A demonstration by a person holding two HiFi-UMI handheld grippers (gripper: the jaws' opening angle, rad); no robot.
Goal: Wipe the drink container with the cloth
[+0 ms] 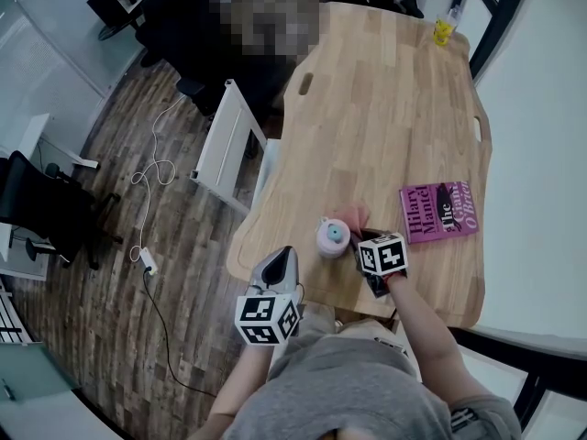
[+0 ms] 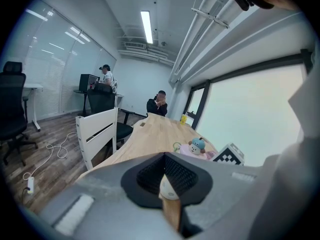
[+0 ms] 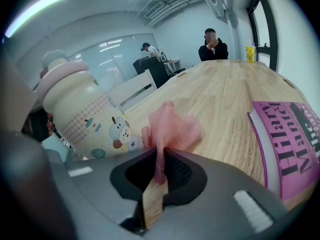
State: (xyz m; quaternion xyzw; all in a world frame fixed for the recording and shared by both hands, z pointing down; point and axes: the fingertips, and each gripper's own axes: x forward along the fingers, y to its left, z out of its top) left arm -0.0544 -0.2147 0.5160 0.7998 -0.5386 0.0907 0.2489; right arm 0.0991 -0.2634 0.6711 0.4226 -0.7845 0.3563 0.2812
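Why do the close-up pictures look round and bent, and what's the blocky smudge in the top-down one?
Left gripper view: wide-angle lens bows the window, which washes out; corners go black. Right gripper view: same bulge, so the drink container looms beside the cloth pinched in the right tool. Head view: mosaic added afterwards to hide a face.

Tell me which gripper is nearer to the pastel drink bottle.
Right. The right gripper, shut on the pink cloth, sits just beside the drink bottle. The left gripper hangs at the near edge of the table, clearly apart from the bottle.
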